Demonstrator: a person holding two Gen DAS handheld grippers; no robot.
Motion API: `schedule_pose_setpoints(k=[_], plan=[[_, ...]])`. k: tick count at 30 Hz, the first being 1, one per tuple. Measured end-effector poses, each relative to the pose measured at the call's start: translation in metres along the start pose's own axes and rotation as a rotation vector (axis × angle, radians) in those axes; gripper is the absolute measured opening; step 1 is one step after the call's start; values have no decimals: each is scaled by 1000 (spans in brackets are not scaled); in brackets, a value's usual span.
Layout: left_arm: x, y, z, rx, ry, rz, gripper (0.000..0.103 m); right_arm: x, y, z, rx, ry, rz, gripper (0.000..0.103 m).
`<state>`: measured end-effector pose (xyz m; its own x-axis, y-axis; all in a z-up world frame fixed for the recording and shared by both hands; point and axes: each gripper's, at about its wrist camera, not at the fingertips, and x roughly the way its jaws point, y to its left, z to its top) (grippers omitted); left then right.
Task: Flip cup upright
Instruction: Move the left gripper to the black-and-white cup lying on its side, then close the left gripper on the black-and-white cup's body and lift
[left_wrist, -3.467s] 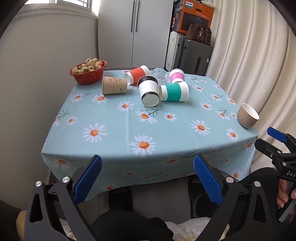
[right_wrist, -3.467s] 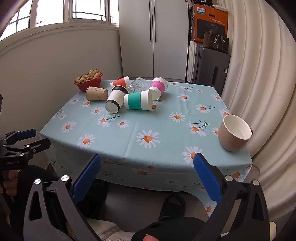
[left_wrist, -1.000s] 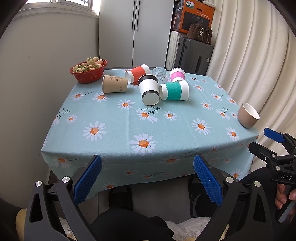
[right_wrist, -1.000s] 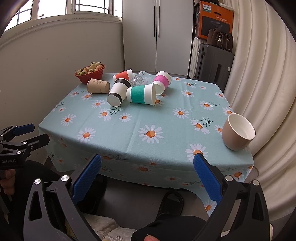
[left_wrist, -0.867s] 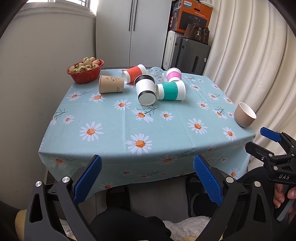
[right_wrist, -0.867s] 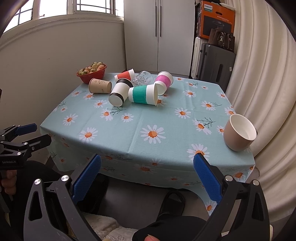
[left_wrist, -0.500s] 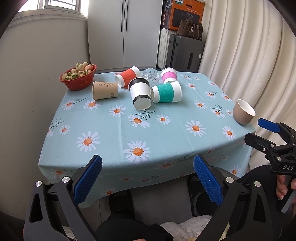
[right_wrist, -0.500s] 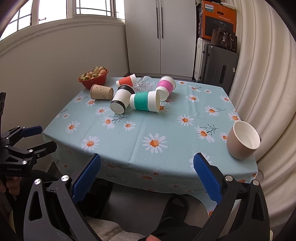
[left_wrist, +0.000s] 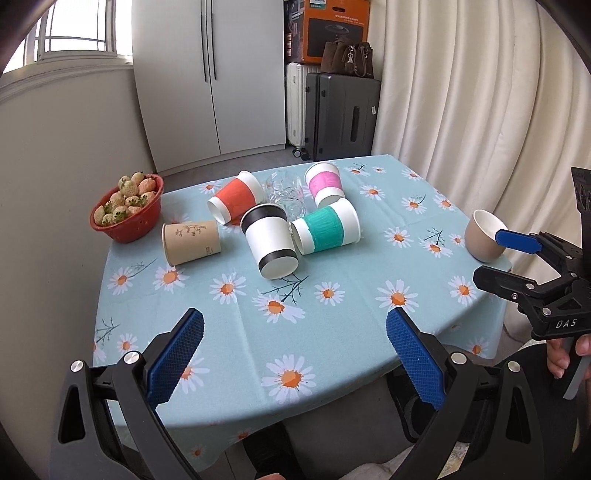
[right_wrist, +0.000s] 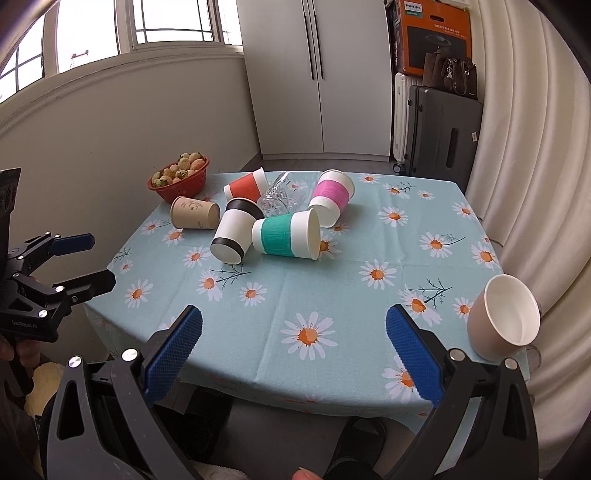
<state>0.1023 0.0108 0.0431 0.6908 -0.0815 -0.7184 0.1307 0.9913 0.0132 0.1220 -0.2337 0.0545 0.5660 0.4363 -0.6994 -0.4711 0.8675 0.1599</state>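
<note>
Left wrist view, step: we judged the approach barely begun; our left gripper (left_wrist: 293, 354) hung wide and empty over the near edge of the table (left_wrist: 332, 332).
Left wrist view, cups: the black-banded cup (left_wrist: 269, 245), green cup (left_wrist: 327, 230), orange cup (left_wrist: 236, 201), pink cup (left_wrist: 325, 184), brown paper cup (left_wrist: 191, 242) and a glass (left_wrist: 286, 194) all lay on their sides mid-table; a tan cup (left_wrist: 484, 240) sat tilted at the right edge.
Left wrist view, writing: "DAS" showed on our right gripper (left_wrist: 506, 256).
Right wrist view, grip: our right gripper (right_wrist: 293, 354) was also wide, holding nothing; the tan cup (right_wrist: 502, 317) lay just beside its right finger.
Right wrist view, next move: we judged a reach to one tipped cup, pads closing across its wall, then a turn onto its base.
Right wrist view, writing: "PHILIPS" on the orange box (right_wrist: 436, 37); the left gripper's (right_wrist: 83, 260) label was too small to read surely.
</note>
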Motion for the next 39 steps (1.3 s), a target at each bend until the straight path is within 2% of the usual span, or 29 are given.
schedule_pose_setpoints(k=[7, 16, 20, 21, 22, 23, 26, 33, 39], plan=[[50, 21, 45, 66, 66, -25, 97, 35, -9, 19, 29, 35, 56, 98], [126, 40, 87, -56, 210, -140, 95, 66, -16, 36, 6, 45, 83, 98], [160, 46, 98, -121, 270, -132, 94, 78, -20, 39, 11, 59, 99, 98], [168, 48, 100, -136, 285, -128, 91, 81, -21, 40, 14, 64, 104, 98], [175, 49, 101, -152, 300, -132, 81, 83, -22, 39, 15, 70, 110, 98], [182, 50, 102, -168, 317, -128, 77, 85, -23, 39, 15, 75, 116, 98], [200, 55, 103, -213, 354, -113, 71, 91, -24, 39, 8, 86, 124, 98], [225, 63, 99, -244, 411, -63, 60, 100, -29, 41, 4, 97, 141, 98], [234, 67, 98, -262, 429, -47, 60, 103, -32, 39, 16, 104, 161, 98]])
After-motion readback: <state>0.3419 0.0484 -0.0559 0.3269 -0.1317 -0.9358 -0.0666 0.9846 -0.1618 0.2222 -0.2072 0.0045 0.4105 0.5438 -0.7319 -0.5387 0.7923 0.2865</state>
